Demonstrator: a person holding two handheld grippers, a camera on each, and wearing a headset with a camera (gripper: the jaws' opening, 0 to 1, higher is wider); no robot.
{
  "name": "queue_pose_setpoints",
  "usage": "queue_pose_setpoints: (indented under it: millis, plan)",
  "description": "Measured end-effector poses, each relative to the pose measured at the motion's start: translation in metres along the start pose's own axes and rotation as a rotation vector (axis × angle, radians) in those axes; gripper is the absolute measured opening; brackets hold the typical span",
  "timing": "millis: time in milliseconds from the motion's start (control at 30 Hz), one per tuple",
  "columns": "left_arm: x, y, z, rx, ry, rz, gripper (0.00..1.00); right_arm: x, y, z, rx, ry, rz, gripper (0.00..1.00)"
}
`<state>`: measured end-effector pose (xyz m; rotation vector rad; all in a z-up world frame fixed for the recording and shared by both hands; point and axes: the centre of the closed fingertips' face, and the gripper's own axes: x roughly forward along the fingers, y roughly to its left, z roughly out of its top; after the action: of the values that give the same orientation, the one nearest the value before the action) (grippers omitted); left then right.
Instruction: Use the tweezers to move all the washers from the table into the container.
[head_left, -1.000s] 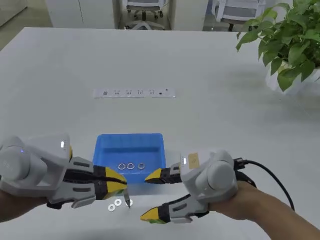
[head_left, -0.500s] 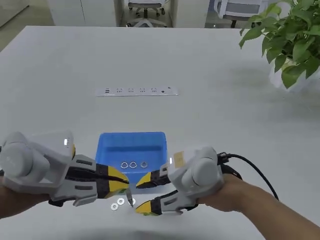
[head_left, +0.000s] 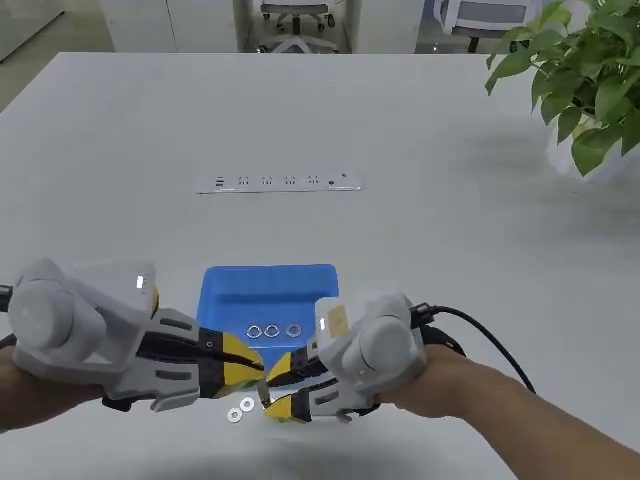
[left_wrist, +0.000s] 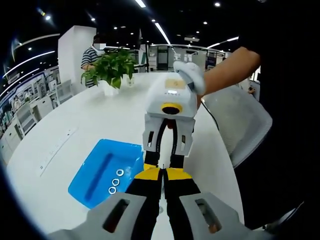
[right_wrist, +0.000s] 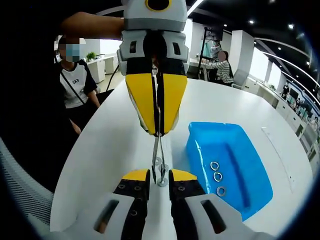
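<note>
Bright overhead light, soft shadows, fisheye edges

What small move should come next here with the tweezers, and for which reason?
Probably close the right claw gently to pinch the tweezers. The left claw holds them, their tips stand at a washer on the table, and the right claw's jaws flank the legs, slightly apart.
</note>
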<state>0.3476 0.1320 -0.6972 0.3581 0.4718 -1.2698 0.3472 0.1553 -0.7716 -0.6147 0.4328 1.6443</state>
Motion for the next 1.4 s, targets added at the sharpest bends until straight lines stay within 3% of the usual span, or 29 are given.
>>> queue_pose_setpoints:
  millis: [967, 1233, 1400]
  plan:
    - [0.003, -0.003, 0.002, -0.006, 0.021, 0.002, 0.06, 0.004, 0.003, -0.002, 0.029, 0.001, -0.001, 0.09]
    - [-0.004, -0.002, 0.001, -0.034, 0.017, 0.025, 0.15, 0.002, 0.004, -0.002, 0.025, 0.0, 0.0, 0.09]
    - [-0.01, -0.003, -0.002, -0.063, 0.007, 0.044, 0.26, 0.0, 0.004, -0.001, 0.023, -0.001, -0.002, 0.1]
